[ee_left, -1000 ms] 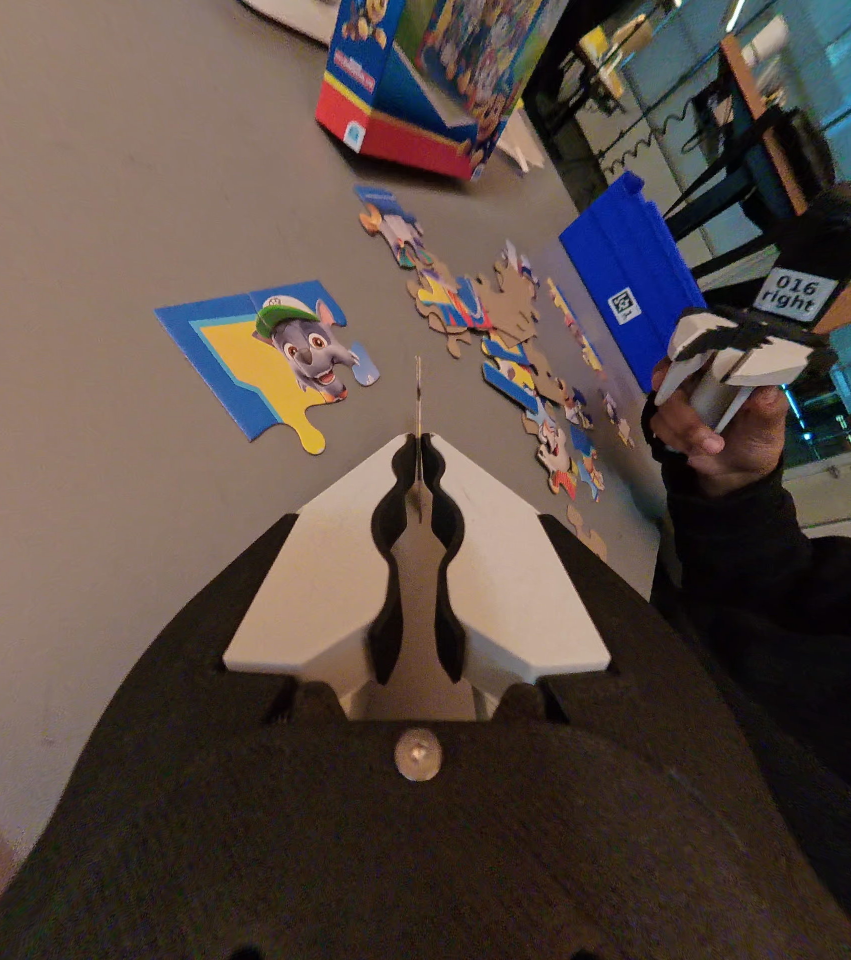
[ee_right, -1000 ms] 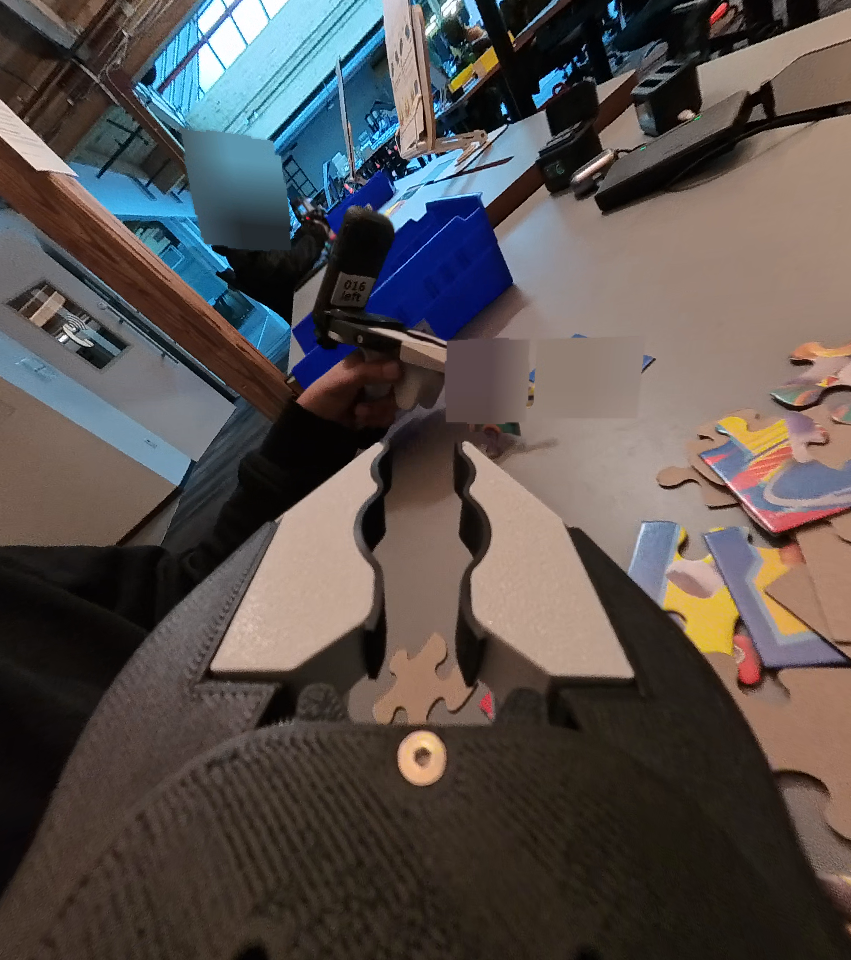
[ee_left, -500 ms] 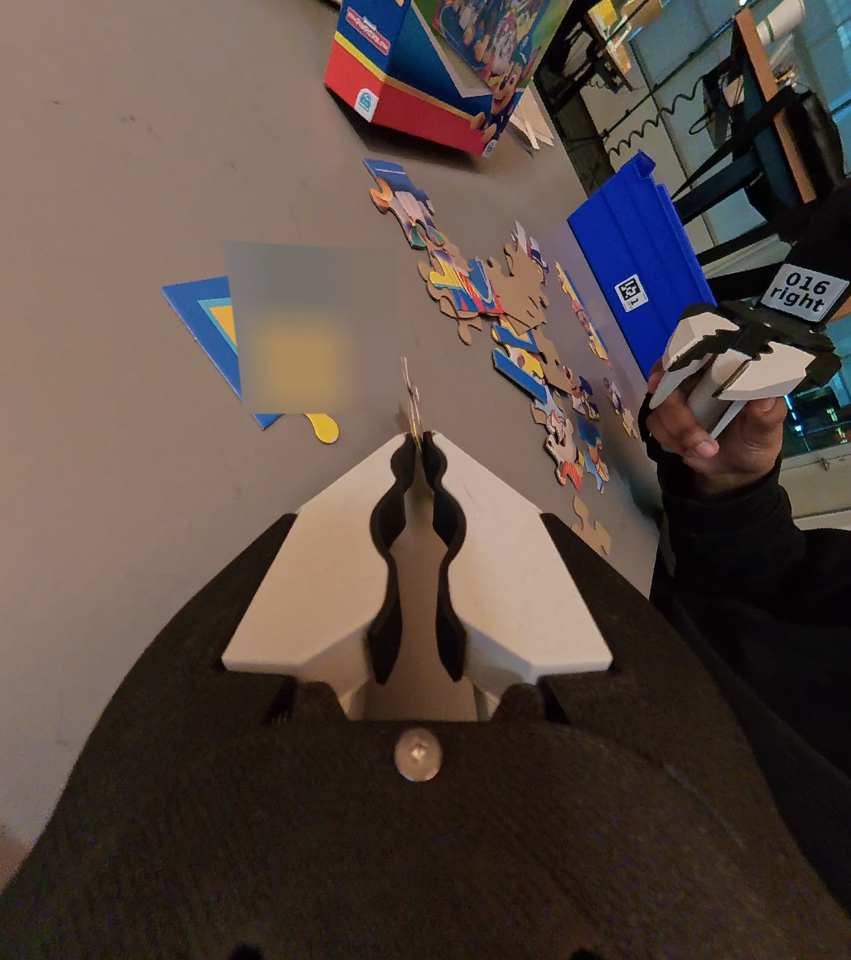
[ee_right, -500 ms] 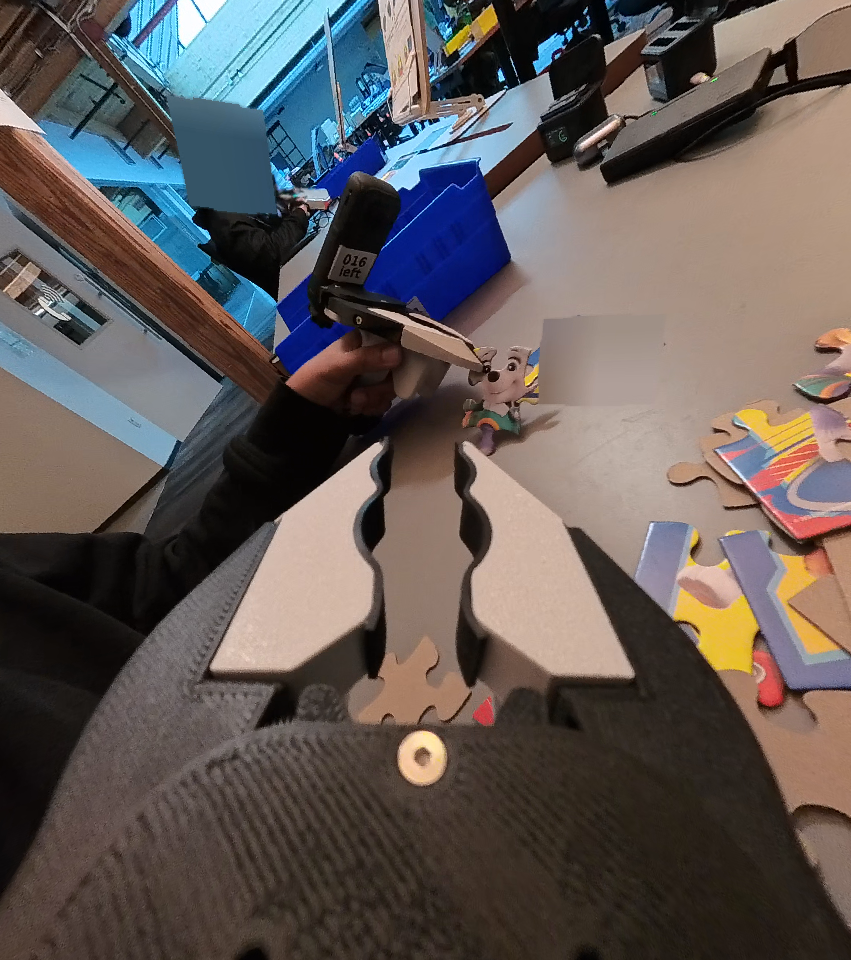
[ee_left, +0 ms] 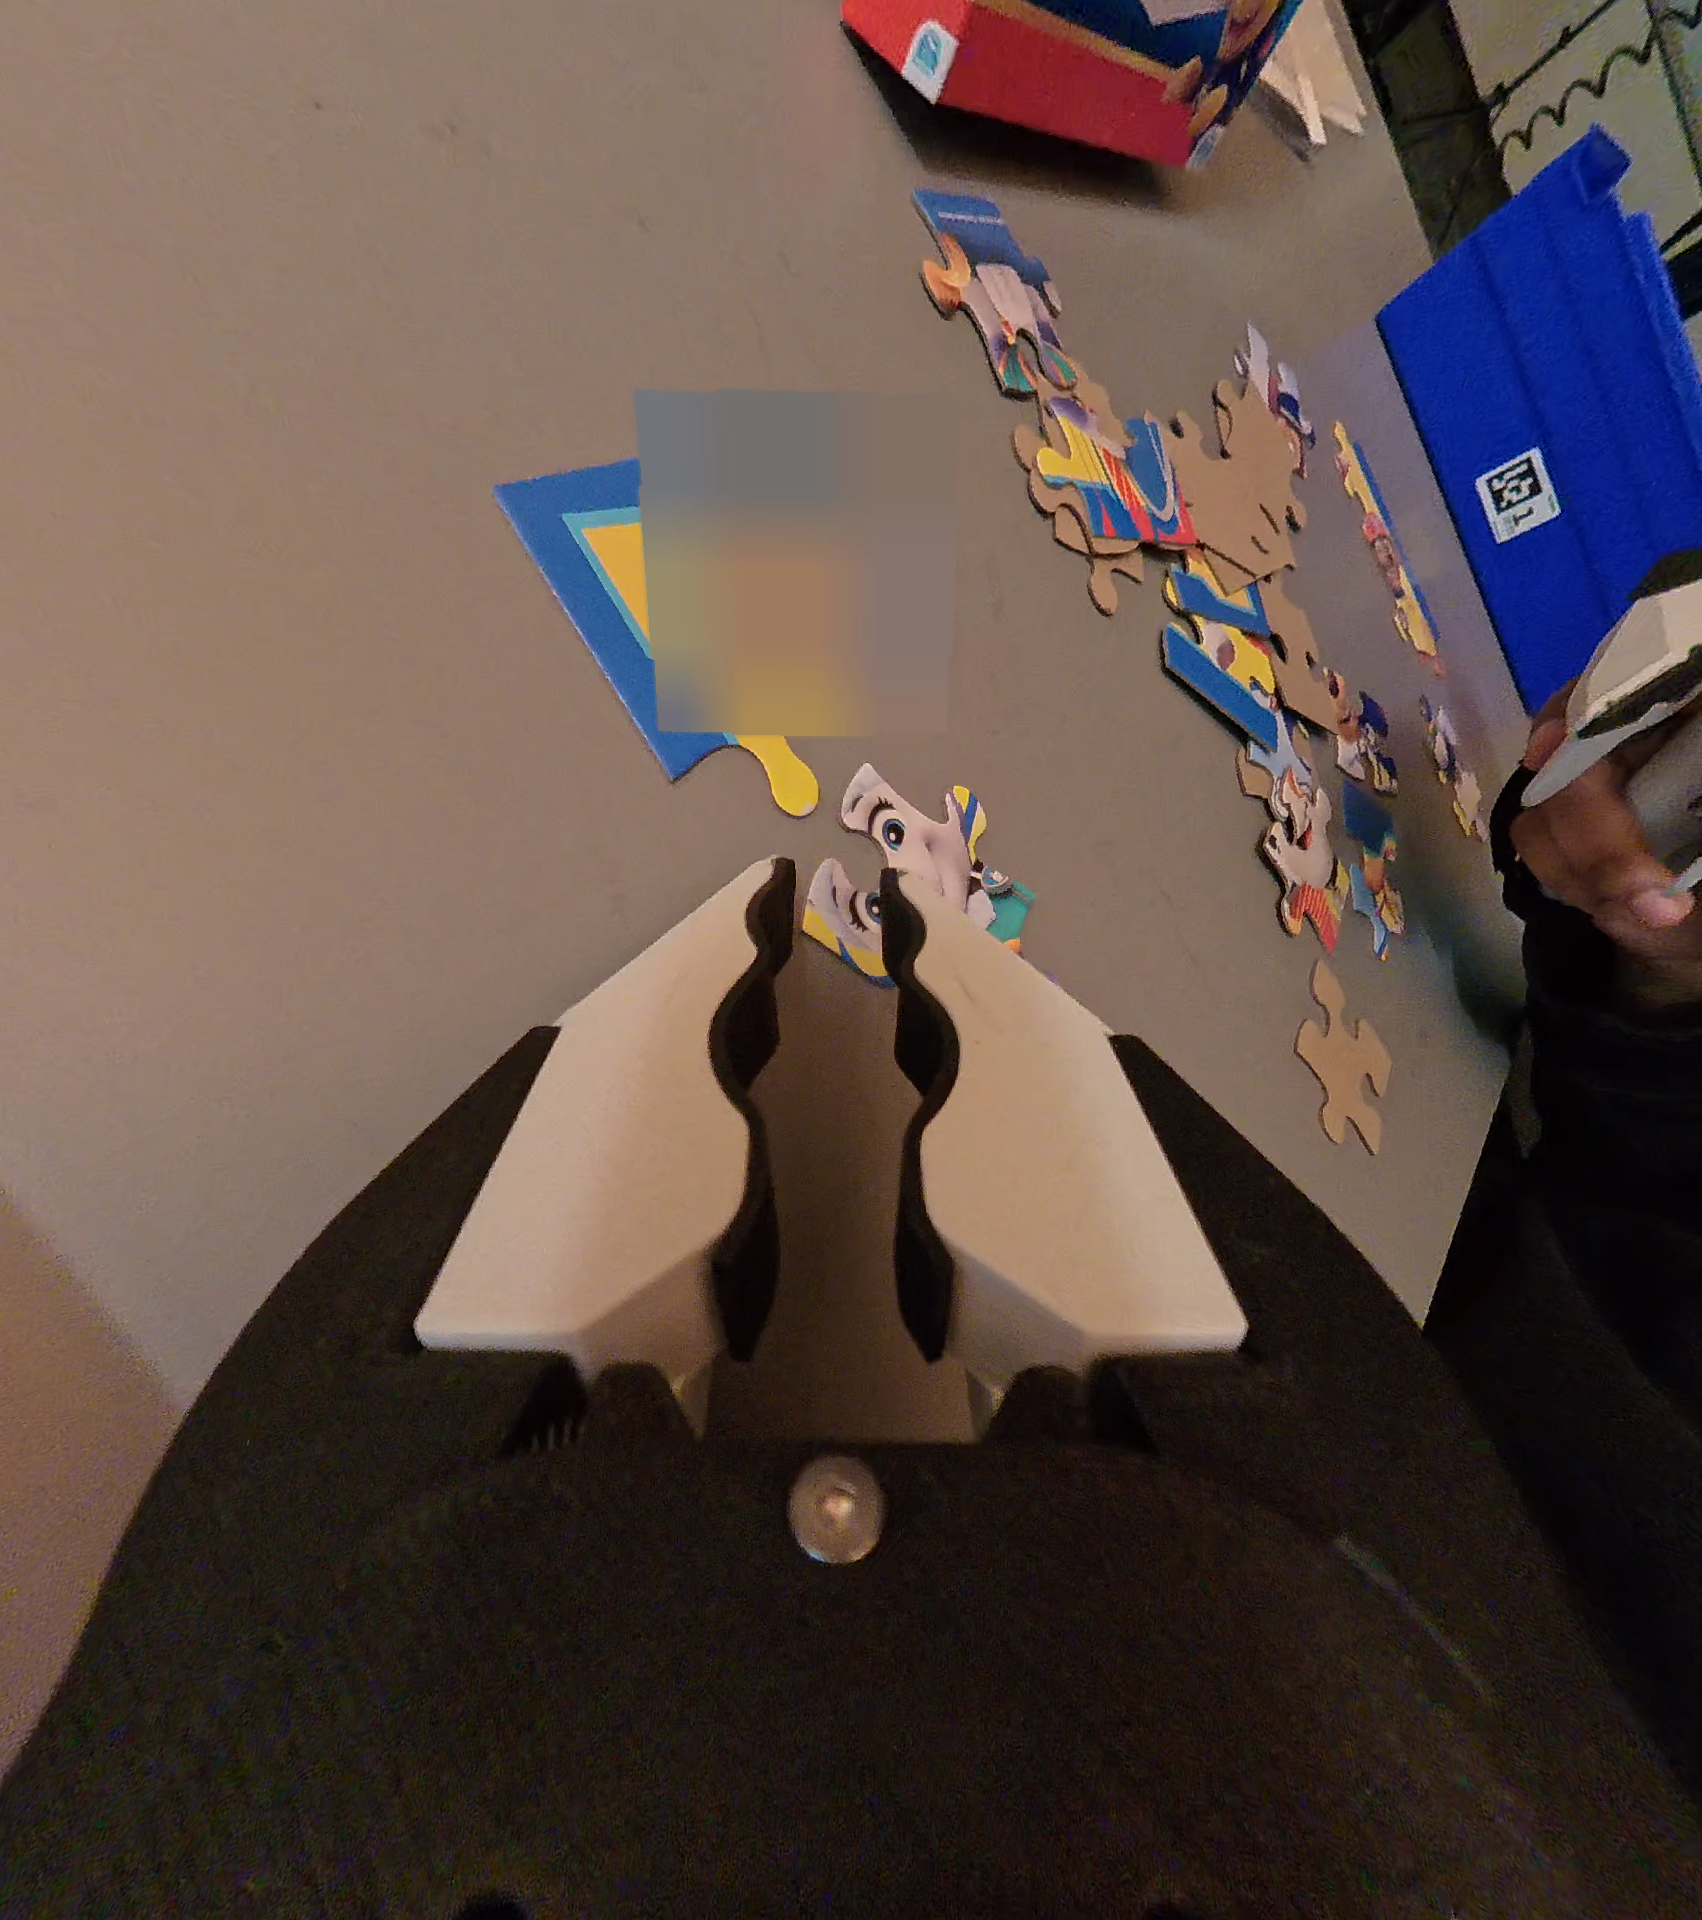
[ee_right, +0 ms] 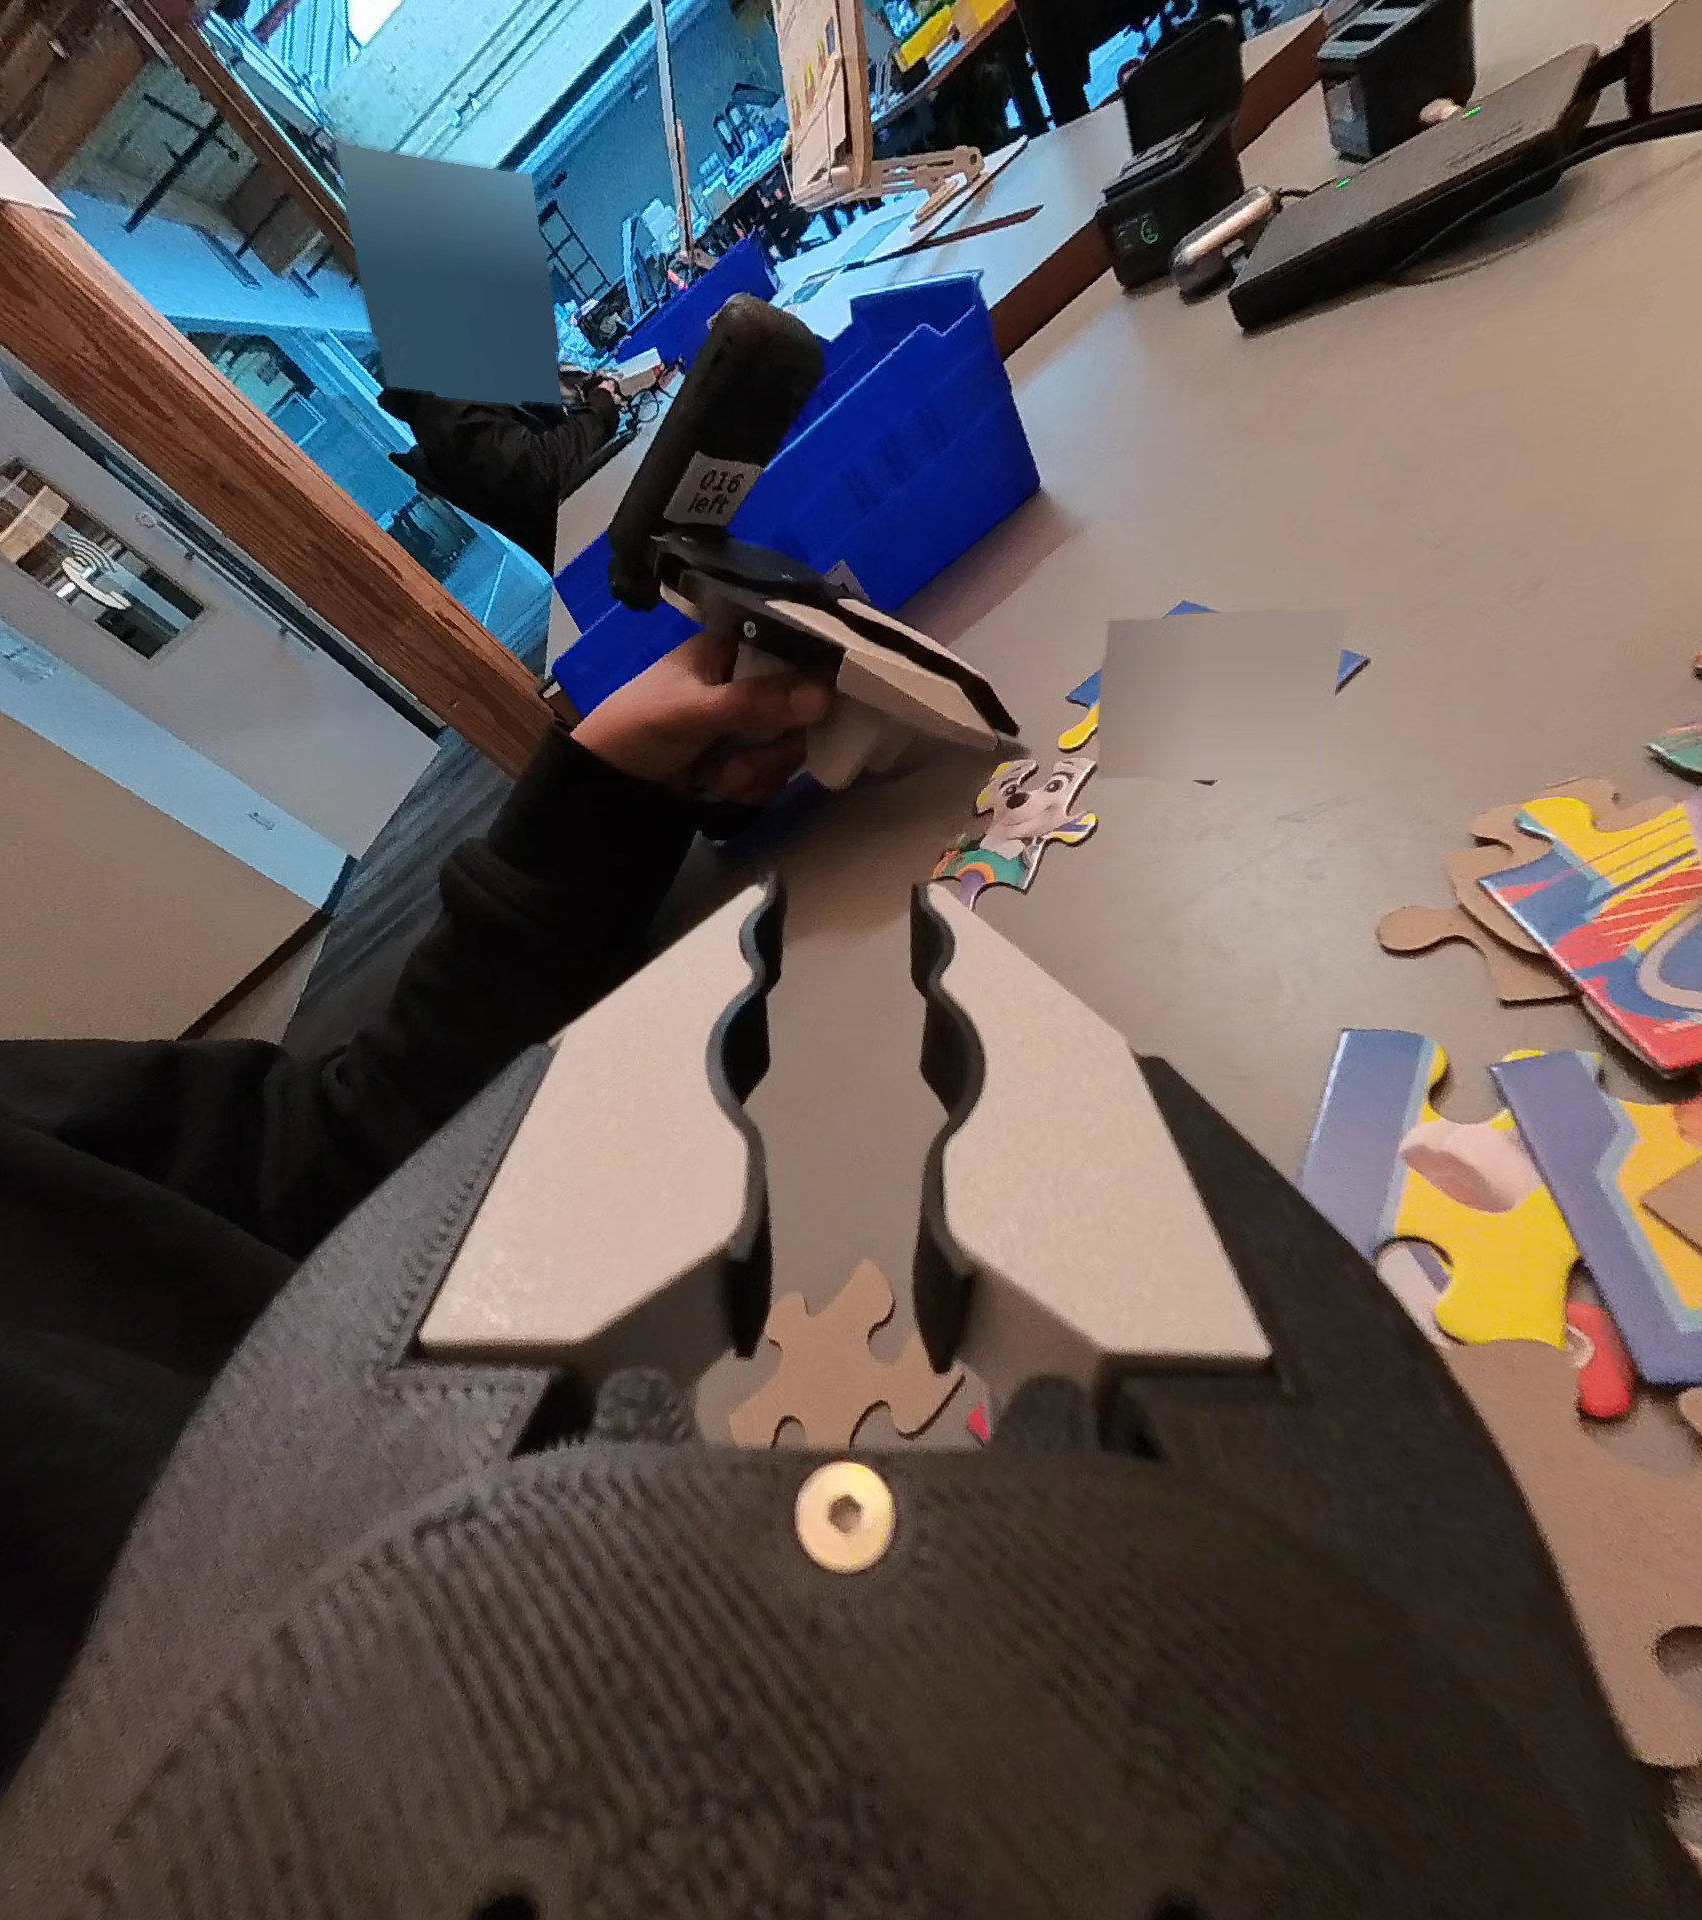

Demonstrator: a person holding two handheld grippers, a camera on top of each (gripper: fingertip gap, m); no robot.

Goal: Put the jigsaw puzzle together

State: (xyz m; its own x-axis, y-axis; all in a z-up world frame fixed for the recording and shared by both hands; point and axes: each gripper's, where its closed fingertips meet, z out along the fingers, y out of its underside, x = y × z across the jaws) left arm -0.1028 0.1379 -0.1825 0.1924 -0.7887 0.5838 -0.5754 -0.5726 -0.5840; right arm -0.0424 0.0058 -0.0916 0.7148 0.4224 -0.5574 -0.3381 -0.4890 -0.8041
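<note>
My left gripper (ee_left: 831, 883) is open, its jaws apart just above the grey table (ee_left: 255, 520). A puzzle piece with a cartoon dog (ee_left: 914, 842) lies flat on the table right at its fingertips, not gripped. The right wrist view shows the same piece (ee_right: 1023, 821) lying flat under the left gripper's (ee_right: 992, 727) tips. It lies next to the yellow tab of a joined blue and yellow puzzle part (ee_left: 577, 561). My right gripper (ee_right: 845, 899) is open and empty above the table, and also shows at the right of the left wrist view (ee_left: 1595, 707).
Several loose puzzle pieces (ee_left: 1231, 623) lie in a heap to the right, some face down. A brown face-down piece (ee_right: 836, 1361) lies under my right gripper. Blue bins (ee_left: 1553, 436) (ee_right: 878, 457), a puzzle box (ee_left: 1055, 73) and black devices (ee_right: 1398, 208) stand farther off. There is about 20 cm between the tips of the two grippers.
My left gripper was shut on the dog piece, held on edge. It moved down toward the joined part and opened, and the piece now lies flat on the table. The right gripper stayed open.
</note>
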